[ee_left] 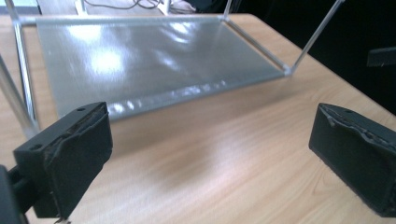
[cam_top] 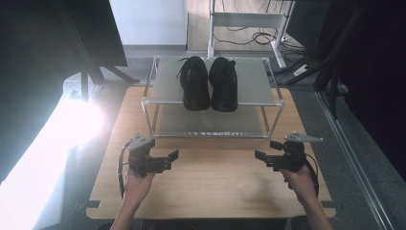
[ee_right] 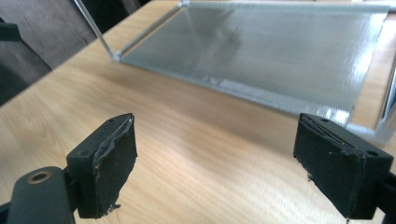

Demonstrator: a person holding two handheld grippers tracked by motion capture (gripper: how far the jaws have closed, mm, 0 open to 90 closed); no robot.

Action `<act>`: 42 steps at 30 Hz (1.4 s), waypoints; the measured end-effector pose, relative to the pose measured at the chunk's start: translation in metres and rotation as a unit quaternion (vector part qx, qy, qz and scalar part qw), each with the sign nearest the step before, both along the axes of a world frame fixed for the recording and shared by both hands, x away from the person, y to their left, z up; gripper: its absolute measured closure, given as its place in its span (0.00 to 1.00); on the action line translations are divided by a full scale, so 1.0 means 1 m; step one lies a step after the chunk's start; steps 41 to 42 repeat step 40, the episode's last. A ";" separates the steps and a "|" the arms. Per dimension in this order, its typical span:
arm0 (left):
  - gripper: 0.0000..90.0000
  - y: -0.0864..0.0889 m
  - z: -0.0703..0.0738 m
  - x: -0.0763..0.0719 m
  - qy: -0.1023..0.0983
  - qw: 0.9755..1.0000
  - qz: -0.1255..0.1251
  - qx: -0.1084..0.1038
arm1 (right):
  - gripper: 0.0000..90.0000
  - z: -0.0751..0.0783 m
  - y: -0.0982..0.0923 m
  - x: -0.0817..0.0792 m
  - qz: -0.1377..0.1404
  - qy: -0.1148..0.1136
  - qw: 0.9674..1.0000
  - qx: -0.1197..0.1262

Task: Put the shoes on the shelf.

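Looks like a lab/recording studio: black curtains upper left & right of frame, bright lamp glare at left, cable tangle on floor top centre, wooden table w/ metal rack mid-frame.

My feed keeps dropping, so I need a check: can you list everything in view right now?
shoes: two, black, side by side on the rack's top shelf
rack: one, silver metal, two shelves, far half of table; lower shelf bare
table: one, light wood
desk frame: one, white, on the floor behind, cables under it
left claw: one, black, open, above the table
right claw: one, black, open, above the table
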State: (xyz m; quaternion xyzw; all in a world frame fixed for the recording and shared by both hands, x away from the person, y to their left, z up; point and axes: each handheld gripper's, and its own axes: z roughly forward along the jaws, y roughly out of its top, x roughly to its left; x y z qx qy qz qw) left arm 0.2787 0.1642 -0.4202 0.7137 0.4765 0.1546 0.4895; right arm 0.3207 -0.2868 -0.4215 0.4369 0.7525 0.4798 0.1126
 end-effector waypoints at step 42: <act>0.00 -0.036 -0.096 -0.028 0.077 0.981 -0.038 0.176 | 0.00 -0.094 0.041 -0.027 0.082 0.034 0.982 -0.169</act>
